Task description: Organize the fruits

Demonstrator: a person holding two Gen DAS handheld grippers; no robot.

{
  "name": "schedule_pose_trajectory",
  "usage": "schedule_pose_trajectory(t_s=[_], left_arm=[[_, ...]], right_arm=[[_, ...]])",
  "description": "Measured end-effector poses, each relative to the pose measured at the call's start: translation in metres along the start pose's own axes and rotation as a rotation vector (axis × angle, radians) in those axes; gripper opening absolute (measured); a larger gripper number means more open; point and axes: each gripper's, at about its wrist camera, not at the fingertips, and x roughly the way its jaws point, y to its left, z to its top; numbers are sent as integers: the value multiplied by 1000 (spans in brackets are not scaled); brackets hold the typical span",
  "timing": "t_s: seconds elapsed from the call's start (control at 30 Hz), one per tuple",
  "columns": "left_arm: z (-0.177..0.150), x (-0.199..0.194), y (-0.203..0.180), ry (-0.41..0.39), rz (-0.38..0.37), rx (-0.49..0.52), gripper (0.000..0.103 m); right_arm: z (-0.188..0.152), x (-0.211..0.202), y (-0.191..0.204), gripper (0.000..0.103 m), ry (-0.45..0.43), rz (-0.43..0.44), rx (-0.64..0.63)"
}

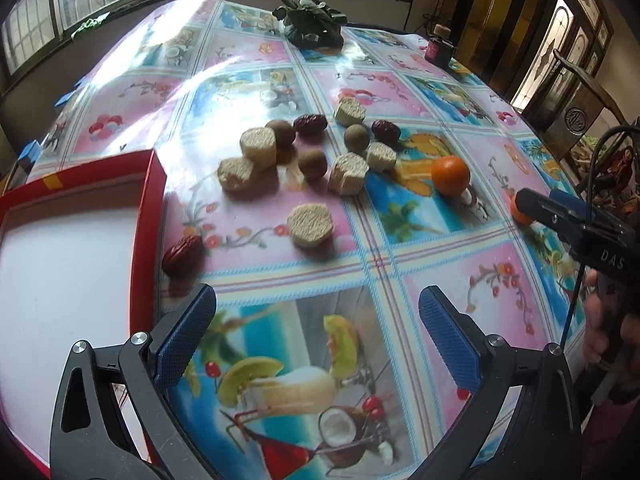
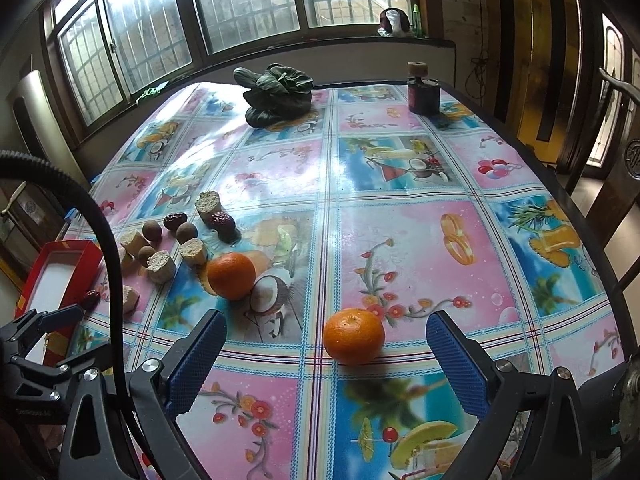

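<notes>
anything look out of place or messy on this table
Nothing is spilled or broken. The fruit is scattered loose on the tablecloth while the red tray sits empty. One red date rests against the tray's outer wall, and one orange sits apart, between the open right claw fingers.

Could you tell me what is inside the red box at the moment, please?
The red box shows only a bare white floor; no fruit visible inside. Its near end is hidden by the left gripper.

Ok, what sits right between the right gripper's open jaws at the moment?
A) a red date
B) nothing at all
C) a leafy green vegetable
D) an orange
D: in the right wrist view an orange rests on the tablecloth between the right gripper and its wide-open jaws, untouched.
</notes>
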Motion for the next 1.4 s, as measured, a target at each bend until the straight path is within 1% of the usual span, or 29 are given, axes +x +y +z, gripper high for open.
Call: schedule_pose_trajectory(t_s=[0.07,0.13,0.2,0.27,0.33,0.37,0.4,0.43,0.5,0.53,0.57,0.6,0.63,0.67,0.8,0.87,1.03,1.1,1.17,1.23,1.33,1.4], left_arm=[[-7,-1,10,13,-16,-25,102],[-9,-6,14,3,-71,-31,100],[-10,-15,14,-18,-102,-42,100],[-8,-23,10,-36,-180,-30,100],[-6,-26,7,-30,-248,-29,100],[-5,-24,7,-19,-270,-37,100],[-6,-22,9,-5,-276,-51,100],[-7,-19,12,7,-266,-65,100],[-10,-16,23,22,-209,-87,98],[-11,-17,28,21,-194,-92,94],[-12,-18,33,24,-208,-103,90],[-11,-20,37,24,-229,-117,89],[-10,-22,39,20,-228,-125,90],[-8,-22,40,13,-204,-119,89],[3,-16,43,28,-156,-106,89],[10,-14,44,24,-108,-88,89],[22,-6,47,32,-77,-61,89],[24,0,42,57,-58,-13,89],[25,3,37,59,-13,35,89],[28,7,36,60,16,52,89],[32,12,37,64,29,62,89],[31,14,34,75,22,77,89]], right_arm=[[1,1,3,101,-1,5,-5],[2,3,7,101,1,13,-8],[2,3,11,101,3,20,-15],[3,3,15,101,2,20,-28],[4,3,17,101,3,21,-35],[4,3,18,101,3,24,-36],[4,3,19,101,4,27,-36],[4,3,19,101,4,28,-35],[5,2,19,101,3,34,-37],[5,2,20,101,1,38,-39],[7,2,21,101,1,41,-42],[7,2,22,101,1,46,-47],[8,2,24,101,0,51,-52],[9,2,26,101,-2,57,-57],[9,6,36,101,6,82,-71],[7,7,40,101,11,93,-84],[5,9,42,101,17,88,-96],[5,11,40,101,26,93,-89],[4,11,40,101,30,95,-86],[5,12,40,101,28,95,-91],[5,14,39,101,31,91,-93],[5,14,40,101,30,88,-95]])
